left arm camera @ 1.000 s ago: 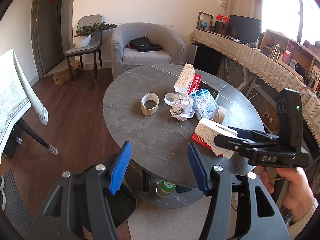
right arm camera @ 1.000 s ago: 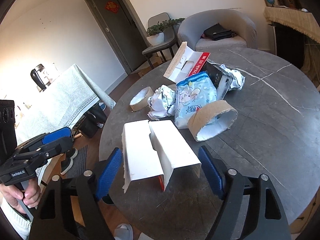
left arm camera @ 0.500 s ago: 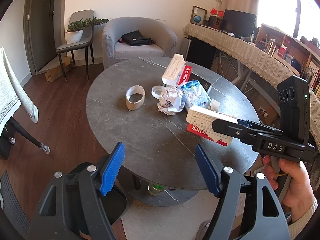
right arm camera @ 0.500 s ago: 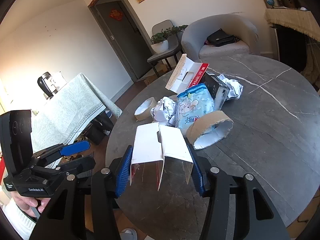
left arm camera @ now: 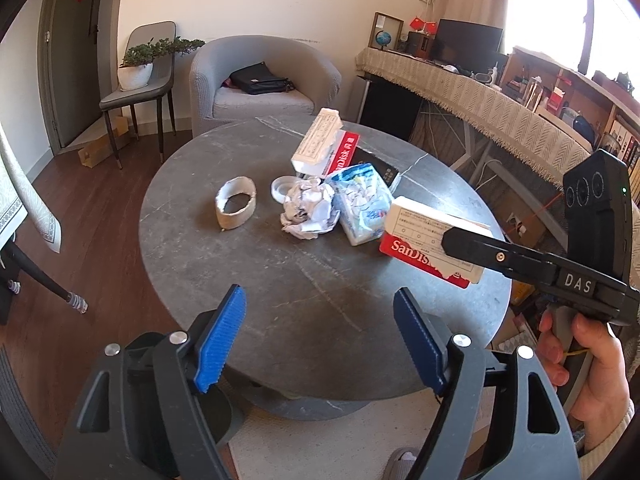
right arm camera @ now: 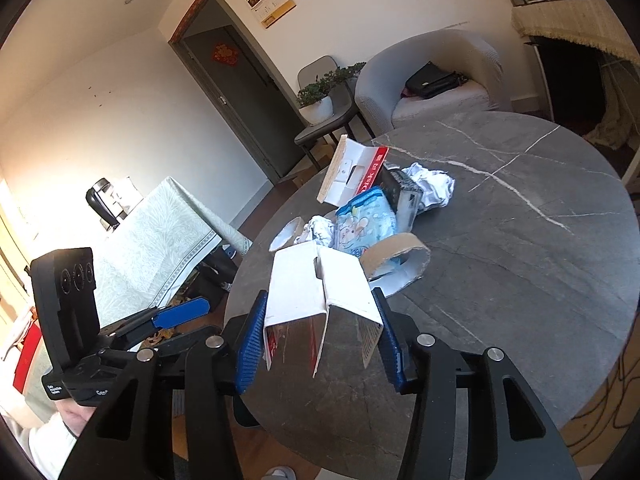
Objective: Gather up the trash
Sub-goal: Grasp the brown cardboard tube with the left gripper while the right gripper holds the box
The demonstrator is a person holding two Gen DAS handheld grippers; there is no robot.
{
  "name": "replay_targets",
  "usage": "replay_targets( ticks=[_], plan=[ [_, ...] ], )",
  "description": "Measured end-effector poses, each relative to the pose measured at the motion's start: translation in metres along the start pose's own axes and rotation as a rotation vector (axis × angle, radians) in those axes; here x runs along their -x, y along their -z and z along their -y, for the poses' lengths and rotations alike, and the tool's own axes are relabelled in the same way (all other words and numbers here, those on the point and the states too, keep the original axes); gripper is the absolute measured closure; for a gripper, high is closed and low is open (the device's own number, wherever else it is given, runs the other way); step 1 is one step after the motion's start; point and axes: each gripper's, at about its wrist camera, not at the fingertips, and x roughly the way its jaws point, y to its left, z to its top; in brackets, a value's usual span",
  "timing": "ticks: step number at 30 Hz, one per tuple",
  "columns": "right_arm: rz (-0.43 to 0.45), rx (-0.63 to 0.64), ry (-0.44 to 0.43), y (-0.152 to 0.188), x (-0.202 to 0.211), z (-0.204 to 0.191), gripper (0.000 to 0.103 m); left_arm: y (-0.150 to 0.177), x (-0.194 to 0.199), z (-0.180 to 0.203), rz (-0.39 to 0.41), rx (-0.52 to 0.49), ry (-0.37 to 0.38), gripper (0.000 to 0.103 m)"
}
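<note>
Trash sits heaped on the round grey table (left arm camera: 256,280): a crumpled paper (left arm camera: 307,213), a blue packet (left arm camera: 362,203), an open red-and-white carton (left arm camera: 325,147) propped upright, and a cardboard ring (left arm camera: 236,208) standing a little apart on the left. A second ring (right arm camera: 396,266) lies just behind the torn SanDisk box (right arm camera: 320,292). The right gripper (right arm camera: 320,344) has its jaws clamped on that box, lifted above the table edge. The left gripper (left arm camera: 320,344) hovers over the near rim, jaws wide apart with nothing between them. Behind stand an armchair (left arm camera: 260,80) and a chair (left arm camera: 140,88) bearing a plant.
</note>
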Motion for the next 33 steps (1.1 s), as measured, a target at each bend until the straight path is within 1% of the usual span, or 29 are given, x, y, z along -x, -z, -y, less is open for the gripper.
replay_targets(
  ticks=[5, 7, 9, 15, 18, 23, 28, 31, 32, 33],
  plan=[
    [0.052, -0.023, 0.028, -0.004, 0.028, 0.02, 0.052, -0.01, -0.014, 0.023, 0.009, -0.039, 0.018, 0.026],
    [0.07, -0.039, 0.037, -0.006, 0.038, 0.028, 0.052, -0.013, -0.021, 0.034, 0.01, -0.061, 0.028, 0.031],
    [0.084, -0.051, 0.038, -0.006, 0.046, 0.036, 0.052, -0.016, -0.029, 0.043, 0.004, -0.082, 0.04, 0.04],
    [0.104, -0.072, 0.034, -0.005, 0.063, 0.052, 0.052, -0.022, -0.057, 0.058, -0.026, -0.112, 0.045, 0.054],
    [0.107, -0.083, 0.033, -0.004, 0.067, 0.059, 0.052, -0.024, -0.069, 0.06, -0.033, -0.109, 0.043, 0.057],
    [0.114, -0.094, 0.021, -0.003, 0.074, 0.066, 0.052, -0.029, -0.083, 0.067, -0.024, -0.12, 0.034, 0.058],
    [0.114, -0.097, 0.019, -0.002, 0.079, 0.071, 0.052, -0.034, -0.098, 0.07, -0.027, -0.129, 0.0, 0.058],
    [0.11, -0.097, 0.024, -0.001, 0.08, 0.073, 0.052, -0.035, -0.105, 0.071, -0.04, -0.128, -0.012, 0.062],
    [0.108, -0.097, 0.026, -0.002, 0.08, 0.073, 0.052, -0.035, -0.107, 0.072, -0.042, -0.129, -0.016, 0.066],
    [0.105, -0.096, 0.029, -0.002, 0.079, 0.073, 0.052, -0.035, -0.107, 0.072, -0.041, -0.129, -0.019, 0.072]
  ],
)
